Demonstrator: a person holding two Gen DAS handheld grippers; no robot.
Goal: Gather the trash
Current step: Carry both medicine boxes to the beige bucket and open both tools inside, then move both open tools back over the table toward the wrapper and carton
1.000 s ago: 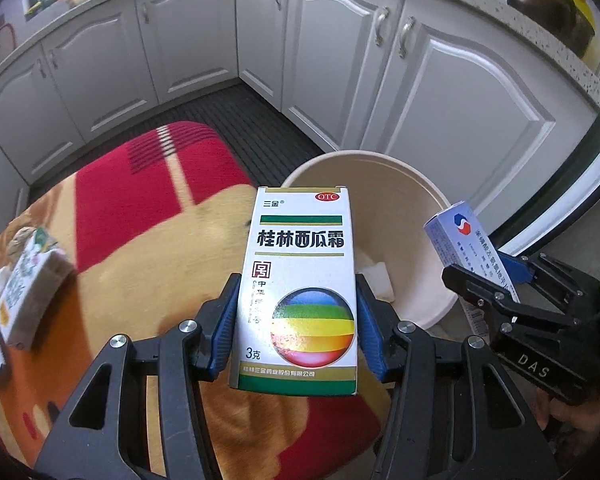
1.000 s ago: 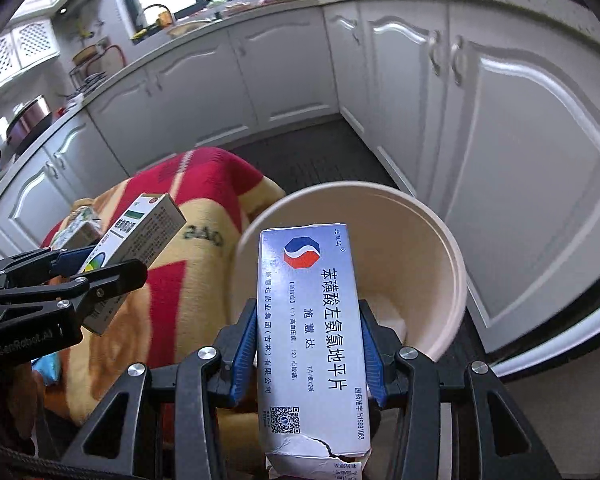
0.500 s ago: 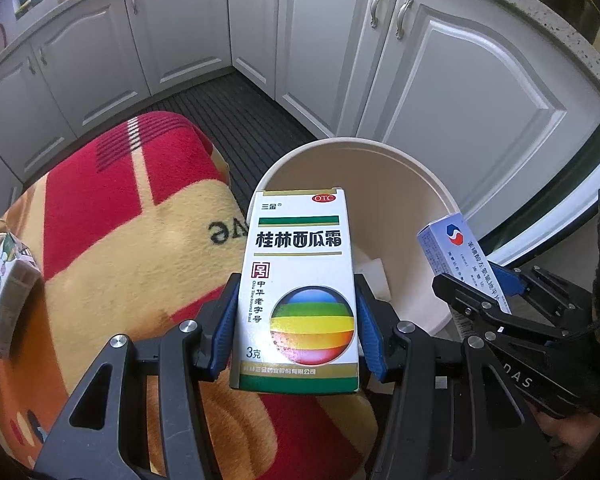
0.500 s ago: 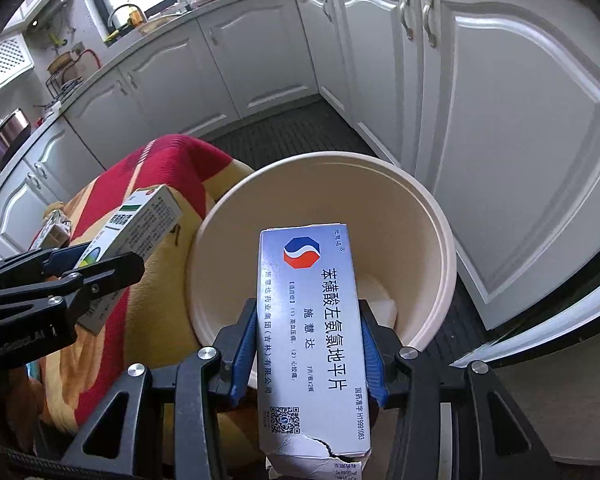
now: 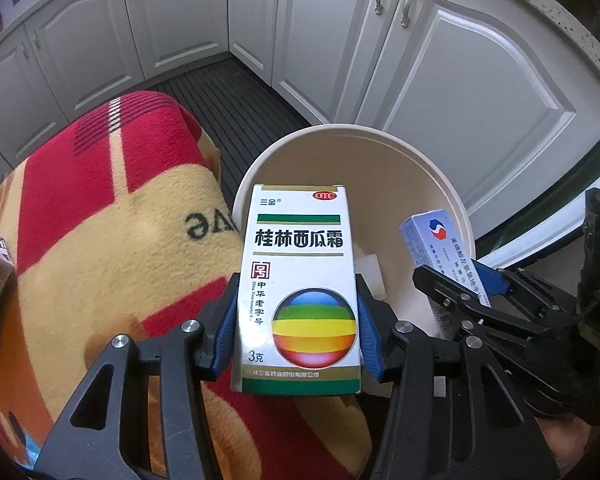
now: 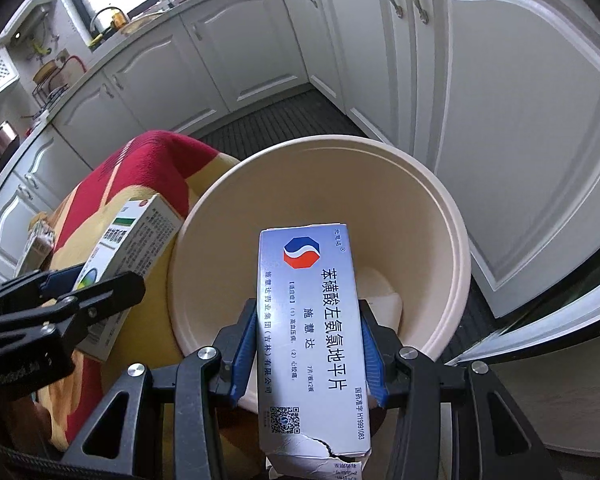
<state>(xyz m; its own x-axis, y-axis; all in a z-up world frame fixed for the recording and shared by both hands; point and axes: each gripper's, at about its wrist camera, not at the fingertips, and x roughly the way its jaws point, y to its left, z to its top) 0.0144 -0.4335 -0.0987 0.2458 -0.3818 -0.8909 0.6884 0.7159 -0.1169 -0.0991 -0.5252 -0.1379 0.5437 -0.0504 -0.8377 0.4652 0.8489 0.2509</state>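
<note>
Carrying stage: left gripper (image 5: 298, 312) fingers clamped the white box (image 5: 298, 280), right gripper (image 6: 309, 346) fingers clamped the blue box (image 6: 312, 340), both above the bin (image 6: 458, 240); next, releasing over its mouth.

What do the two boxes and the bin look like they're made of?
White box with rainbow ball: thin glossy printed cardboard; crisp folded edges, sheen. Blue-white box: same kind of card, its bottom edge torn and crumpled. Beige bin: probably smooth moulded plastic, given the rolled rim and even matte walls.
</note>
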